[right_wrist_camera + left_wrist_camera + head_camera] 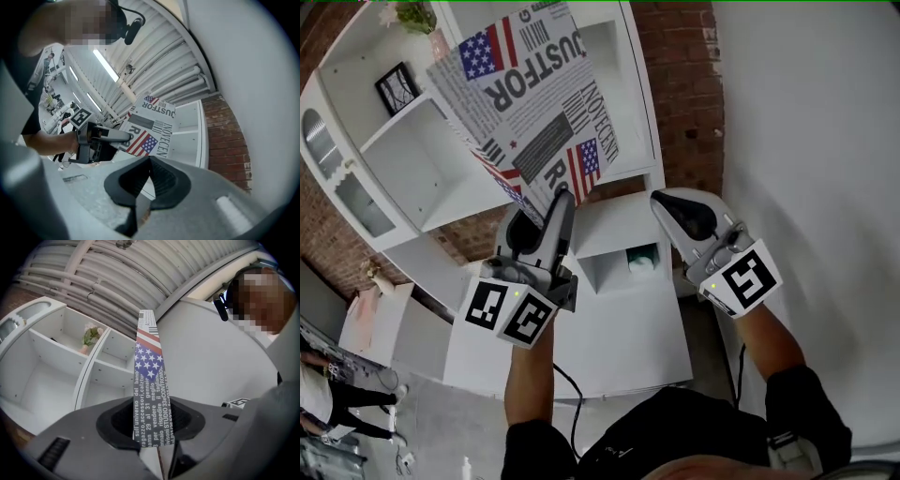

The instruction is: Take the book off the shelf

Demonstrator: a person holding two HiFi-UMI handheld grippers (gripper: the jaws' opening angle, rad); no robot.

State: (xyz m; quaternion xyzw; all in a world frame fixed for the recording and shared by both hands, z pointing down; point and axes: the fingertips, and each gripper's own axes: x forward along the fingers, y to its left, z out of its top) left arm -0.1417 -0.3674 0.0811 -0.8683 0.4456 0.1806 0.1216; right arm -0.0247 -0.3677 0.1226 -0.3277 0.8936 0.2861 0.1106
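Note:
The book [534,103] has a newspaper-print cover with American flags and is lifted clear in front of the white shelf unit [422,169]. My left gripper [561,199] is shut on its lower edge and holds it up. In the left gripper view the book's spine [150,380] stands upright between the two pads [119,420]. My right gripper [670,208] hovers just right of the book, apart from it, with nothing in it and its jaws together. The right gripper view shows the book [150,129] and the left gripper [101,140] beyond my right gripper [149,164].
A framed clock [397,87] and a small plant [414,14] stand on upper shelves. A pale green thing [642,262] lies in a low cubby. A brick wall [684,84] runs behind the shelf and a white wall [806,122] stands at right. People [328,394] are at far left.

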